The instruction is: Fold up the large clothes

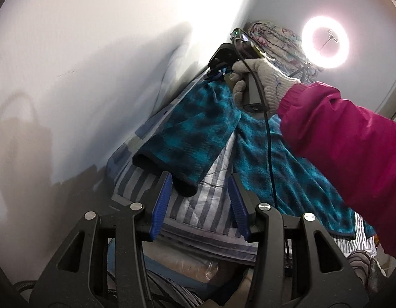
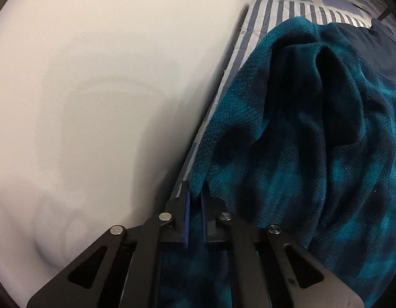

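A teal and black checked fleece garment [image 1: 262, 159] [image 2: 300, 141] lies spread on a striped bed cover [image 1: 198, 213] [image 2: 288, 10]. One sleeve with a black cuff [image 1: 169, 174] stretches toward my left gripper [image 1: 199, 195], which is open; the cuff's end lies just ahead of its blue pads [image 1: 162, 200], untouched. My right gripper [image 2: 195, 197] is shut on a fold of the garment's edge beside the wall. In the left wrist view it [image 1: 214, 68] pinches the fabric at the sleeve's far end, held by a gloved hand [image 1: 259, 82] with a pink sleeve [image 1: 339, 133].
A white wall [image 1: 95, 77] [image 2: 95, 102] runs close along the bed's left side. A bundle of floral cloth [image 1: 272, 36] sits at the far end, with a lit ring light [image 1: 308, 38] beside it. A black cable [image 1: 271, 154] hangs from the right gripper across the garment.
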{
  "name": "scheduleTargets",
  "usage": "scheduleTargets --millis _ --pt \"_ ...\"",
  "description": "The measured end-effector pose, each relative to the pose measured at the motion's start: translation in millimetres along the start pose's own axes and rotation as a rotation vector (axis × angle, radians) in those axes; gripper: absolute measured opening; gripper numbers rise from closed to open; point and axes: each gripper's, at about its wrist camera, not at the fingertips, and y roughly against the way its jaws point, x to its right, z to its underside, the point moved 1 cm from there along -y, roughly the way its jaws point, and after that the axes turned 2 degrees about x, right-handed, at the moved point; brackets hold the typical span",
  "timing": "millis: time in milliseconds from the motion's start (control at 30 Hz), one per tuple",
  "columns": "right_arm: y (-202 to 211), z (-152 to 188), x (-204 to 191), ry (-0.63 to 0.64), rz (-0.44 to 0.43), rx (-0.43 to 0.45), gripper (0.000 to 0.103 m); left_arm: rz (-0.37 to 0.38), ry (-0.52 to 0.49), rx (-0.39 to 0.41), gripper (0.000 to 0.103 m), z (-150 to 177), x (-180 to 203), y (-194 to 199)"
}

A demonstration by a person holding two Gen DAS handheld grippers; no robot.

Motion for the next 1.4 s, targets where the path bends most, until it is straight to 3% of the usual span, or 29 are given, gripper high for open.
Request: scheduleTargets --millis 333,600,867,1033,1167,1300,1400 --pt "80.7 -5.9 42.2 0.041 -0.12 0.038 0.002 -0.064 -0.071 0.036 0.047 -4.5 14.6 4.4" --pt "135.9 4.2 127.5 0.019 -0.175 0.056 0.002 -0.079 -0.119 0.039 0.047 -5.9 28.4 3.1" --pt "139.7 22.2 190.8 -0.099 -0.124 0.066 0.002 -0.098 -0.149 0.015 0.047 -5.2 41.1 -5.9" --pt "132.8 35.9 226.4 -0.165 -0.07 0.055 0.003 -0.078 -0.163 -0.032 0.047 -17.0 48.9 -41.4" --pt "124.1 32.2 227.6 -0.138 -0.042 0.056 0.006 -0.039 -0.096 -0.095 0.047 -33.8 46.3 -85.0" --pt "122.7 26.4 219.7 -0.115 -0.032 0.057 0.006 -0.063 0.012 -0.141 0.047 -45.8 30.0 -130.0" --pt "123.7 48.6 206.4 -0.102 -0.023 0.062 0.006 -0.067 0.11 -0.18 0.047 -48.4 14.0 -158.2"
